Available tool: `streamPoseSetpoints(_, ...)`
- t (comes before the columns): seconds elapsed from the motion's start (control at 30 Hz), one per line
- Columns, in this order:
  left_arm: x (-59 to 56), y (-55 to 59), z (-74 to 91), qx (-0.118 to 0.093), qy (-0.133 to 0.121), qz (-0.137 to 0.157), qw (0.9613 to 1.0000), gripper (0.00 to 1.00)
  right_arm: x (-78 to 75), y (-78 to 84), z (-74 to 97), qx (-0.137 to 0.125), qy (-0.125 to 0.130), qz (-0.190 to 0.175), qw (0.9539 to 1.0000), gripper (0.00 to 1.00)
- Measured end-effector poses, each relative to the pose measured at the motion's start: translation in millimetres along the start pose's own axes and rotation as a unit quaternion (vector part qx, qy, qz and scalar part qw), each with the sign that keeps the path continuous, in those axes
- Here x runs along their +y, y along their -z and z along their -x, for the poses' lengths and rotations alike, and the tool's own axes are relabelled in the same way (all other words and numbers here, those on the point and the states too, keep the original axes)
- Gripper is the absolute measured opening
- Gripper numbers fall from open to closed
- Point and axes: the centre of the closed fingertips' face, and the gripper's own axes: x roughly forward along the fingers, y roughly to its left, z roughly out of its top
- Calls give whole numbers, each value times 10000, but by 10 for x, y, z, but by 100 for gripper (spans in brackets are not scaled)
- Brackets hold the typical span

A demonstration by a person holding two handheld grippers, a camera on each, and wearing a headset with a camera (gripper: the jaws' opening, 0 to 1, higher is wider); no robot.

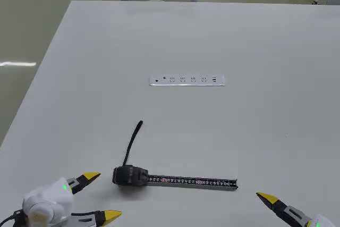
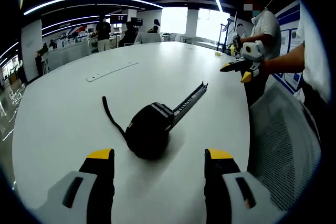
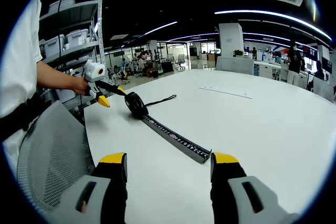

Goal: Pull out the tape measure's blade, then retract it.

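The left gripper (image 1: 103, 195) and right gripper (image 3: 169, 159) gape wide, empty. With the tape measure (image 1: 129, 176) unheld, its extended blade (image 1: 194, 182) could snap back, skidding it across the table (image 1: 239, 41).

The white tabletop (image 1: 223, 35) carries a white power strip (image 1: 186, 80) lying flat near its centre, long axis from 9 to 3 o'clock. Glossy floor (image 1: 26, 30) borders the tabletop at 9 o'clock. In the right gripper view, a grey mesh chair back (image 3: 50, 153) stands at 8 o'clock, and shelving (image 3: 79, 8) holding storage bins (image 3: 76, 37) at 10 o'clock.
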Motion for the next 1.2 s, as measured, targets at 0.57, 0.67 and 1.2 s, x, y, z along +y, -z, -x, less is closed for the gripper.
streamPoseSetpoints(0.57,78,-150,-186,154,376,-398,9984,66,-66,-5,-59,41,-167,19,9999,64)
streamPoseSetpoints(0.67,84,-149,-210,214,422,-495,9977,65,-91,-10,-66,54,-177,12,9998,64)
streamPoseSetpoints(1.2,103,-112,-306,428,618,-807,9939,63,-186,-3,-137,87,-321,19,9994,59)
